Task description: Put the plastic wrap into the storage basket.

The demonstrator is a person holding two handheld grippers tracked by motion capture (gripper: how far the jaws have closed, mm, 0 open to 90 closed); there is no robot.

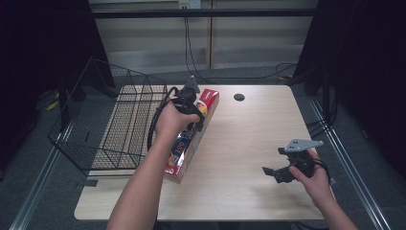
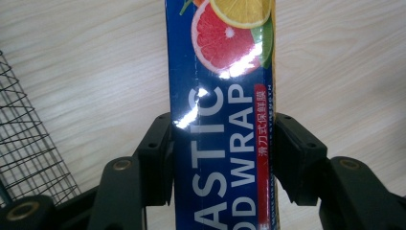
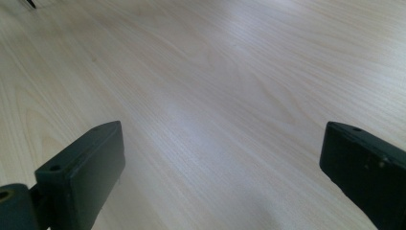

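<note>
Left claw point(image 2: 221, 158) is clamped on a long blue-and-red cardboard box of plastic food wrap point(image 2: 220, 120) with citrus fruit printed on it; both black pads press flat against the box's two long sides, the box running straight out ahead between them. In the high view the left claw point(image 1: 194, 120) grips the box point(image 1: 191, 139) around its far half, the hand above it. The near end of the box points back toward the person, the far end lies just past the claw. Whether the box rests on the light wooden tabletop point(image 1: 249, 143) or is lifted off it, cannot tell.

Black wire basket point(image 1: 115, 124) sits just beside the left claw, on its outer side, at the tabletop's left edge; its mesh also shows in the left gripper view point(image 2: 28, 143).

Right claw point(image 1: 272, 173) is well apart from the box, low over bare tabletop near the person's side, jaws spread wide with nothing between them. In the right gripper view the right claw point(image 3: 222, 167) has wood grain point(image 3: 215, 96) ahead of it.

Small dark round hole point(image 1: 239, 97) in the tabletop lies beyond both claws, near the far edge.
</note>
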